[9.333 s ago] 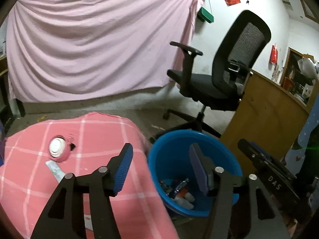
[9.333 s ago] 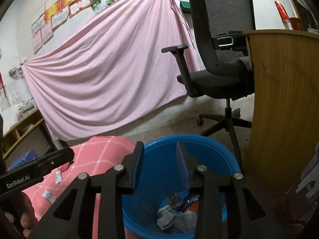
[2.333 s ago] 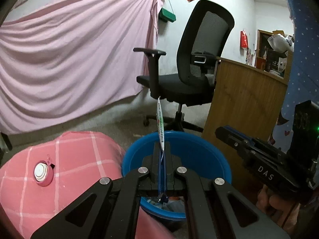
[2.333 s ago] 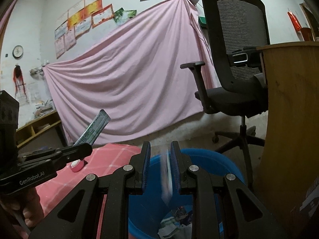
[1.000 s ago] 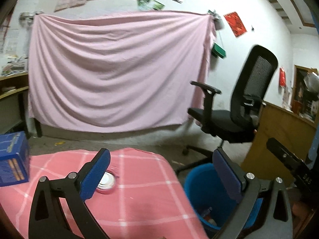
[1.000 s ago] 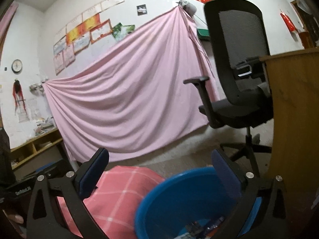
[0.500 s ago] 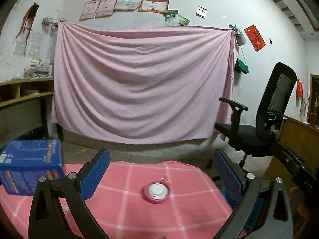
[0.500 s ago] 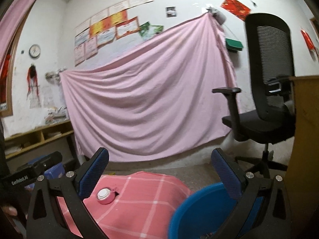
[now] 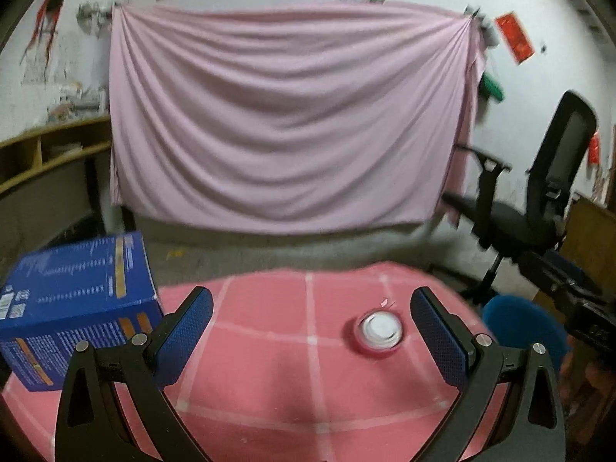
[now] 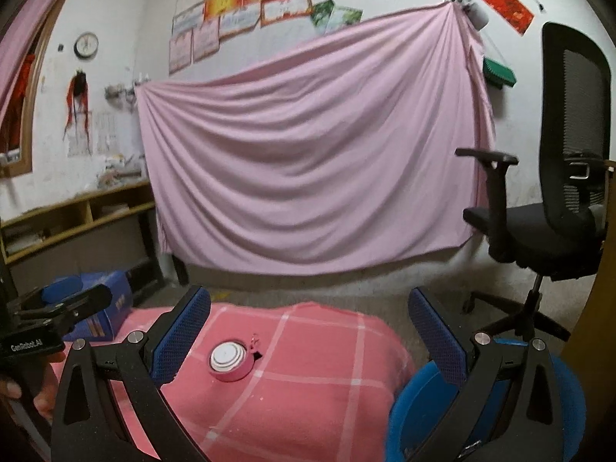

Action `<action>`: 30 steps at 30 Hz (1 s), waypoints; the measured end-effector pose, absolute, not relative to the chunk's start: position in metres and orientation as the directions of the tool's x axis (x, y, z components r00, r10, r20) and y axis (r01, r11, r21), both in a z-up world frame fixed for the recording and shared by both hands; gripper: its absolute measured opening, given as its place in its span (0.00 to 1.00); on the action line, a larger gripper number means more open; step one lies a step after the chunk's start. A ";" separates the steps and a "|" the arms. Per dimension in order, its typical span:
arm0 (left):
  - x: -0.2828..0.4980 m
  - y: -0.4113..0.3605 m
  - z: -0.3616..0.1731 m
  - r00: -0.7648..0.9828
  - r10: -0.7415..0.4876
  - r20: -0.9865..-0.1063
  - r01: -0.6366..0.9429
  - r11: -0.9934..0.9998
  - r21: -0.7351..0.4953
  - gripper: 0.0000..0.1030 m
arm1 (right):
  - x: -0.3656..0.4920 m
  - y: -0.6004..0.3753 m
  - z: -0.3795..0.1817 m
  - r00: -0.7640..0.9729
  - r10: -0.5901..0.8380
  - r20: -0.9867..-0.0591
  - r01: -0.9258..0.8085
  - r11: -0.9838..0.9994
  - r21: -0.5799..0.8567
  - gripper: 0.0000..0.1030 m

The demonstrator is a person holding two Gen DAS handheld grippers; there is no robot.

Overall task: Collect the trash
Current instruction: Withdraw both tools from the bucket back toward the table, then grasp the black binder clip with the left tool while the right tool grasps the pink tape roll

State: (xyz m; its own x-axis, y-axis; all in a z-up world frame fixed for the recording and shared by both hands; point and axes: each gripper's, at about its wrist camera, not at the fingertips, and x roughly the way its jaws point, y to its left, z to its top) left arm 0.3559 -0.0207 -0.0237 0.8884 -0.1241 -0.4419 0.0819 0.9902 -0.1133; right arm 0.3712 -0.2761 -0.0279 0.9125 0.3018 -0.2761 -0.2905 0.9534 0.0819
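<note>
Now, with both claws spread wide and carrying nothing, you are between pickups, so use this pause to choose the next target. Your left gripper (image 9: 312, 331) hangs over the pink checked cloth (image 9: 269, 385) with its blue pads far apart; your right gripper (image 10: 308, 331) is just as wide, poised above the same cloth near its right edge. The only small item visible on the cloth is the round pink container with a white lid (image 9: 379, 333), sitting at about two o'clock from the left claw's centre, just inside its right pad, and at about eight o'clock from the centre of the right gripper in its own view. Whether it counts as trash is your call; it looks like a rigid, shallow disc, so if you take it, come down from above and pinch across its rim rather than scraping along the fabric, which would likely bunch. The blue bucket (image 10: 539, 404) waits off the cloth's right edge, at about four o'clock in the right wrist view and three o'clock in the left; its contents are hidden here. The blue cardboard box (image 9: 77, 300) at nine o'clock of the left claw is probably too bulky to grab. Keep the two grippers well apart as you descend, and slow down: the left view is smeared.
</note>
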 end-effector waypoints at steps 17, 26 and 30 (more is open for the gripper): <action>0.409 0.011 -0.075 0.648 -0.092 -0.756 0.021 0.994 -0.103 0.67 | 0.431 -0.212 -0.078 0.672 0.319 -0.668 -0.401 0.915 0.033 0.94; 0.401 0.028 -0.072 0.642 -0.116 -0.758 0.016 0.990 -0.137 0.50 | 0.448 -0.168 -0.095 0.595 0.289 -0.750 -0.460 0.887 -0.024 0.82; 0.401 0.027 -0.071 0.641 -0.110 -0.760 0.016 0.991 -0.130 0.47 | 0.448 -0.155 -0.104 0.581 0.245 -0.776 -0.479 0.874 -0.084 0.75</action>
State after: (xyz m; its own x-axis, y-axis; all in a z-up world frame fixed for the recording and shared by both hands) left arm 0.4005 0.0269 -0.0715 0.6408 -0.1098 -0.7598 0.0158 0.9914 -0.1299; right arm 0.4484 -0.1552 -0.1038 0.5814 0.2445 -0.7760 -0.4794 0.8736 -0.0839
